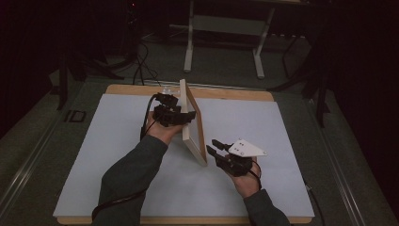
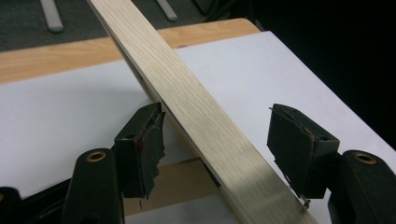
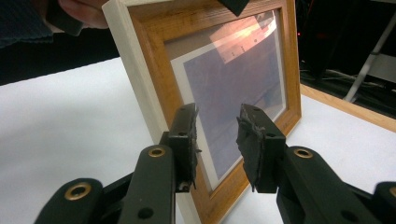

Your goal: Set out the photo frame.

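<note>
Straddling frame (image 2: 205,135), left gripper (image 2: 215,144) agape

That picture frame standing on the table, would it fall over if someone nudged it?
Probably. The picture frame stands tilted on its thin edge, so a push could tip it. Its wooden border looks stiff. The glossy front pane reflects light, so it is likely glass: smooth and breakable.

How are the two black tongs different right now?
The left tongs reach over the top edge of the picture frame, which stands upright on the table; the right tongs sit low beside its front, with nothing between the pads. The left tongs' jaws stand wide apart around the frame's edge, the right tongs' closer together. The right tongs carry a pale three-cornered plate. Both are black and open.
</note>
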Available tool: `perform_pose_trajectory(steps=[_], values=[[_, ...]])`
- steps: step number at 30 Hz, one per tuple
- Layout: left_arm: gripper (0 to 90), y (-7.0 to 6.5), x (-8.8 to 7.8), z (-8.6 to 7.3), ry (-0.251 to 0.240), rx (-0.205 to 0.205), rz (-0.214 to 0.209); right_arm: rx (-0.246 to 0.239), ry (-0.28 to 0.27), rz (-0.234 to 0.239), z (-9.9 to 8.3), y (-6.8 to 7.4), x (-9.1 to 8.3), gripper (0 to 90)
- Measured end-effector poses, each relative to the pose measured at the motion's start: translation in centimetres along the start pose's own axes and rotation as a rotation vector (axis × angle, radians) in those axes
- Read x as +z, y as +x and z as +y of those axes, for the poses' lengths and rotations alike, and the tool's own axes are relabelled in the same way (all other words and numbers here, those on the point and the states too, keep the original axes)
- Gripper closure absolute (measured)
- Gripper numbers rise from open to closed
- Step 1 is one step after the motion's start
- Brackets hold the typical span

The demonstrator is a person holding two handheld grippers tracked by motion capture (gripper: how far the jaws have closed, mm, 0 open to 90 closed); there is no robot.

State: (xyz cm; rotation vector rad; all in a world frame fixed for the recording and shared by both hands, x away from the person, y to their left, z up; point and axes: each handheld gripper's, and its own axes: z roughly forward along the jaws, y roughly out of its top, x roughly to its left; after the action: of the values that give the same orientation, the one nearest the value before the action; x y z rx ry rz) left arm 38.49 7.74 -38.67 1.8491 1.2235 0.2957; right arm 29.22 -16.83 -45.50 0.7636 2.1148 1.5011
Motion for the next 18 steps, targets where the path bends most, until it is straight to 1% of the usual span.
perform_pose_trajectory(steps=[3, 7, 11, 14, 18], values=[[38.3, 0.02, 0.20, -0.13, 0.014, 0.001, -0.007, 0.003, 0.001, 0.000, -0.01, -0.04, -0.07, 66.3], [38.6, 0.09, 0.18, -0.12, 0.021, -0.004, -0.014, 0.005, -0.003, -0.001, -0.05, -0.18, -0.16, 66.1], [40.0, 0.05, 0.15, -0.11, 0.029, -0.006, -0.013, 0.006, -0.005, 0.001, 0.00, -0.18, -0.21, 65.5], [41.1, 0.12, 0.10, -0.32, 0.030, -0.024, -0.026, 0.007, -0.006, 0.002, -0.01, -0.18, -0.22, 65.5], [41.9, 0.00, 0.00, -0.39, 0.040, -0.031, -0.026, 0.008, -0.006, -0.002, -0.02, -0.21, -0.26, 65.5]])
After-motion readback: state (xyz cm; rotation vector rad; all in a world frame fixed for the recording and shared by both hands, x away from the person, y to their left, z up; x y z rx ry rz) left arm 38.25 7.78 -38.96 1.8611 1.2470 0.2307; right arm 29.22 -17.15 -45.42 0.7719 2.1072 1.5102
